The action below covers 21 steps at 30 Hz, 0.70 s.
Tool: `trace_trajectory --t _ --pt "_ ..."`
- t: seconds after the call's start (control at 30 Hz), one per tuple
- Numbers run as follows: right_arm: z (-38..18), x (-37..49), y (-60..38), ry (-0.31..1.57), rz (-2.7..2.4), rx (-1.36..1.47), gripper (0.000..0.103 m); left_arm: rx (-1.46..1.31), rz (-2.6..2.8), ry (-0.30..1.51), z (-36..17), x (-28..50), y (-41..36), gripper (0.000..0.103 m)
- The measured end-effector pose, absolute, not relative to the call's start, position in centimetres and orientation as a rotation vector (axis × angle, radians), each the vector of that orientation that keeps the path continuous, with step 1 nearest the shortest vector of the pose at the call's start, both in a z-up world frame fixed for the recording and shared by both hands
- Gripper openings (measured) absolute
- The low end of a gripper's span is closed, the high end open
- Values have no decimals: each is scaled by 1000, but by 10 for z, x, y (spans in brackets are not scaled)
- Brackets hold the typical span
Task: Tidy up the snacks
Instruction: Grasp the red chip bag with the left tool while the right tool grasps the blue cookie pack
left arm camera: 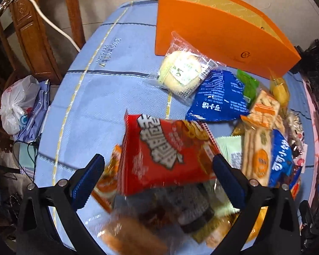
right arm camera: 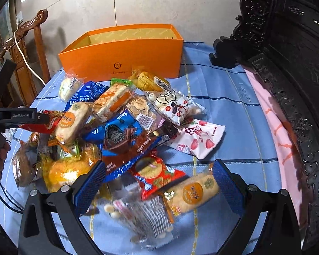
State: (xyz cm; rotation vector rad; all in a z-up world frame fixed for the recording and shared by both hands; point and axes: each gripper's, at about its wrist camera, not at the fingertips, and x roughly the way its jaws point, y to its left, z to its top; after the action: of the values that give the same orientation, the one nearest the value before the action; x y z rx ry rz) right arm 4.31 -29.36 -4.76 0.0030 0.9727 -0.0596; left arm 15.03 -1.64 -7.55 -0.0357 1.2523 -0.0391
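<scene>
Red snack bag (left arm camera: pixel 165 153) between left hand-held gripper (left arm camera: pixel 157 180) fingers

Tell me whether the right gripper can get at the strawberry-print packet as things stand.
Probably yes. The strawberry-print packet lies at the pile's right edge, mostly uncovered, only its left end tucked under other snacks. The right gripper is open, with bare blue tablecloth beside it.

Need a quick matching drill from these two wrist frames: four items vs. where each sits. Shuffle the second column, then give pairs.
Items:
1. orange box
2. red noodle pack
3. strawberry pack
4. round cake pack

Places:
A. between the open left gripper fingers
B. far end of the table, open top
C. against the box's near wall, left end of the pile
D. right edge of the pile, flat on the cloth

Pairs: 1-B, 2-A, 3-D, 4-C
</scene>
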Motion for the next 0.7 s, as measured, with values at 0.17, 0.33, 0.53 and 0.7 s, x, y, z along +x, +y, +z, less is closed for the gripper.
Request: trace_trajectory --t 0.17,0.33,0.53,0.7 --pt "-57 57 -289 996 -48 -9 100 -66 -41 1284 -94 167 -17 99" --pt "-63 61 -290 1013 -57 -10 100 -27 -89 1284 -99 176 -30 63" --pt "-62 60 -292 1006 -58 -18 100 25 -112 1228 -82 167 -40 33" --pt "-64 62 -295 1039 -30 -8 100 7 -127 1158 -58 150 -28 32"
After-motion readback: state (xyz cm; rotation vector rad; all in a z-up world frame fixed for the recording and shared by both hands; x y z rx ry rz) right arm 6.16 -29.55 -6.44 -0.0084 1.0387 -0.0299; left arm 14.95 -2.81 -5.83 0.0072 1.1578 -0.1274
